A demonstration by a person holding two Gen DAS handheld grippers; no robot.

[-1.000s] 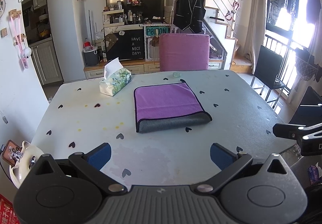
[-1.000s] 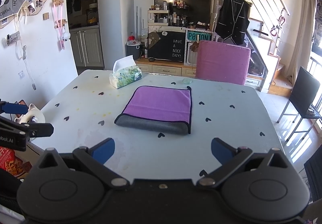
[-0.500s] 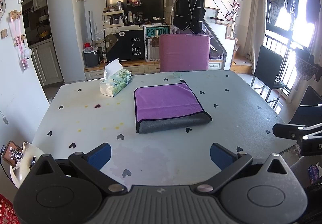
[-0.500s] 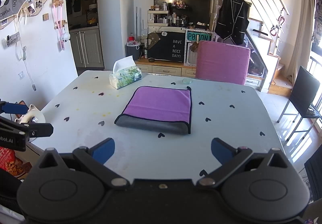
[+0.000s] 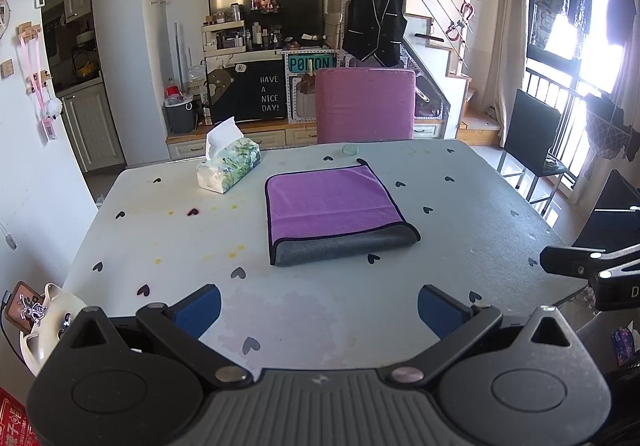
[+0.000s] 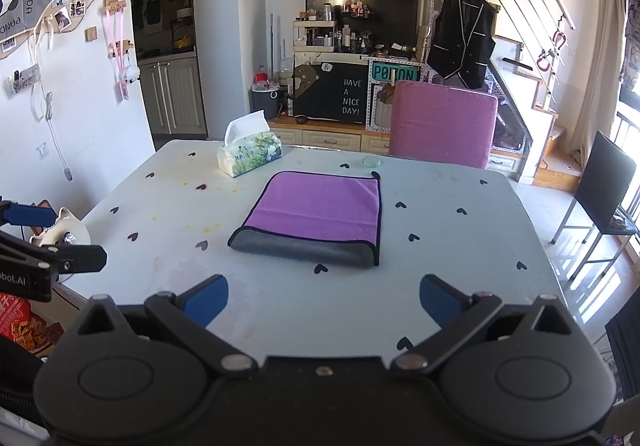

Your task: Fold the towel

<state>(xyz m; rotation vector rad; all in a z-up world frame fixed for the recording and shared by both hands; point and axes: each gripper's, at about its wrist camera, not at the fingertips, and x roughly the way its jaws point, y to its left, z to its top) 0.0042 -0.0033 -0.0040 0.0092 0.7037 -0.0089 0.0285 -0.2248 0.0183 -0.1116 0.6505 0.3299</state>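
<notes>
A purple towel (image 5: 332, 205) with a grey underside and dark trim lies folded flat in the middle of the pale table (image 5: 320, 298); its grey fold edge faces me. It also shows in the right wrist view (image 6: 316, 213). My left gripper (image 5: 318, 310) is open and empty, held back near the table's front edge, well short of the towel. My right gripper (image 6: 324, 300) is open and empty too, equally far back. Each gripper shows at the edge of the other's view: the right gripper (image 5: 592, 270), the left gripper (image 6: 48, 258).
A tissue box (image 5: 228, 165) stands at the back left of the table, and a small glass coaster (image 5: 351, 149) at the back edge. A pink chair (image 5: 366, 105) stands behind the table, a black chair (image 5: 532, 141) to the right. A white cat-shaped dish (image 5: 48, 314) sits left of the table.
</notes>
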